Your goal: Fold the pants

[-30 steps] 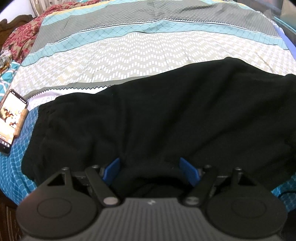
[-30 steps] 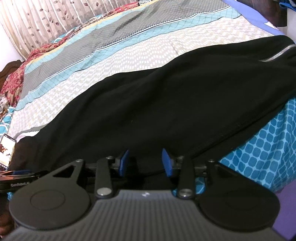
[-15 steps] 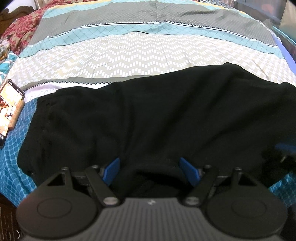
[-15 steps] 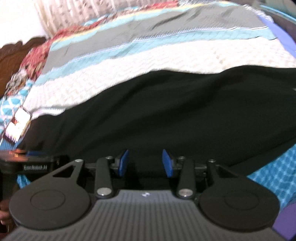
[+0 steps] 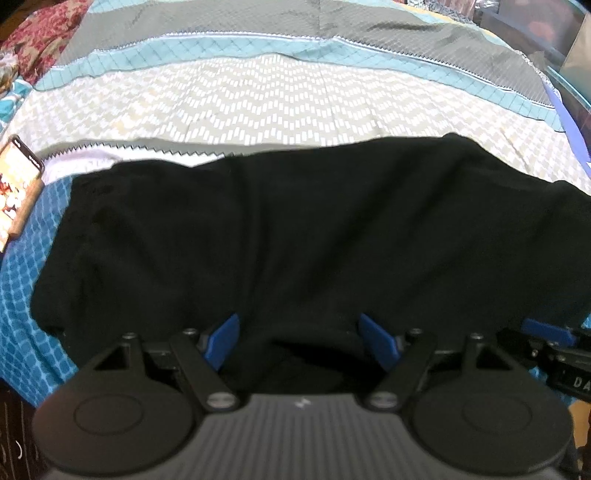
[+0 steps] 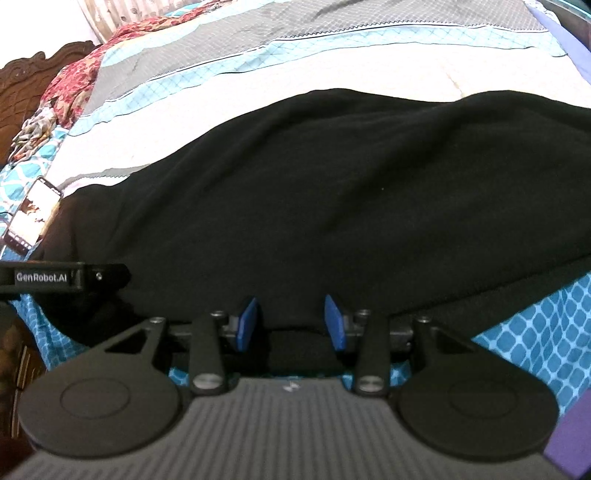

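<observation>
Black pants (image 5: 295,229) lie spread across the near part of the bed, running left to right. My left gripper (image 5: 301,339) hangs over their near edge, its blue pads (image 5: 221,339) wide apart around a raised fold of cloth without pressing on it. Further right along the same edge is my right gripper (image 6: 291,325), its blue pads (image 6: 336,325) set narrower. The pants' edge (image 6: 295,332) lies between these pads too, with gaps at both sides. One blue pad of the right gripper (image 5: 546,328) shows at the right edge of the left wrist view.
A striped, patterned bedspread (image 5: 277,110) covers the bed beyond the pants. A phone (image 5: 18,192) with its screen lit lies at the left, near the pants' end. Red floral cloth (image 5: 44,26) and a carved wooden headboard (image 6: 37,62) sit at the far left.
The right wrist view has swung left along the pants, and a pale stripe at their far right has left the frame. The right gripper's blue pad now shows in the left view. Jaw gaps look unchanged.
</observation>
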